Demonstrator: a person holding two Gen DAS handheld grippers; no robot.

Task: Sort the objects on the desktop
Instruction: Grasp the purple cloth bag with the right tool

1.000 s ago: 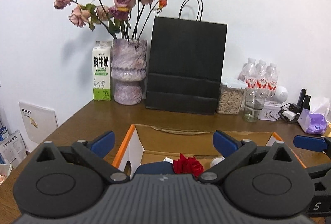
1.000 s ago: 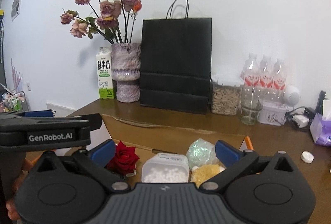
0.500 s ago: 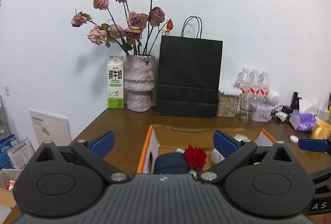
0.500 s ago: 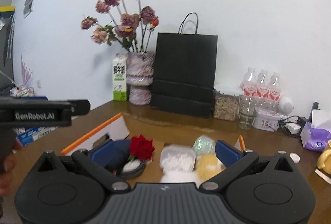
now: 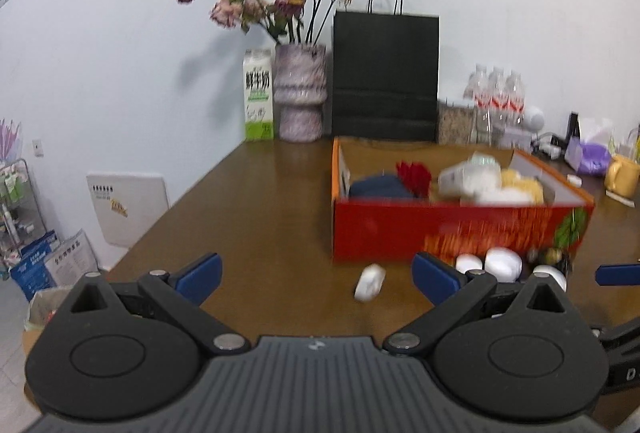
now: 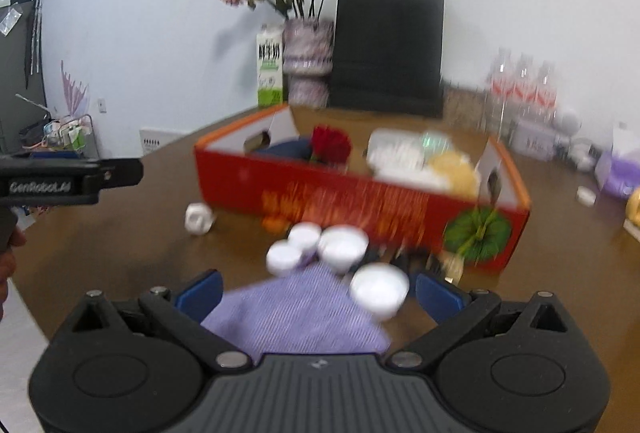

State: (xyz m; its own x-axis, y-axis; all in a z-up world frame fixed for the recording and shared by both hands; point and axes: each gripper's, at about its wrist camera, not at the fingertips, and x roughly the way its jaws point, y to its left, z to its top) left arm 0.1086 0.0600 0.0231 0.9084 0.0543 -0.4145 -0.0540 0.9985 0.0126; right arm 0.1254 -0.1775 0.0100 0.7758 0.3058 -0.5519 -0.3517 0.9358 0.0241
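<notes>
Right wrist view: the right gripper [image 6: 316,289] gapes wide and empty over a purple cloth [image 6: 296,309] at the table's near edge; white cups [image 6: 344,245] beyond, before the red box [image 6: 360,201]. The left gripper [image 5: 316,273], likewise empty, faces a white item [image 5: 370,281]. Judged between picks; next, close on one piece.

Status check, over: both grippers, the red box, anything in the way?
Left gripper open, empty. Right gripper open above purple cloth. Red box already loaded; white cups and white case loose before it.
</notes>
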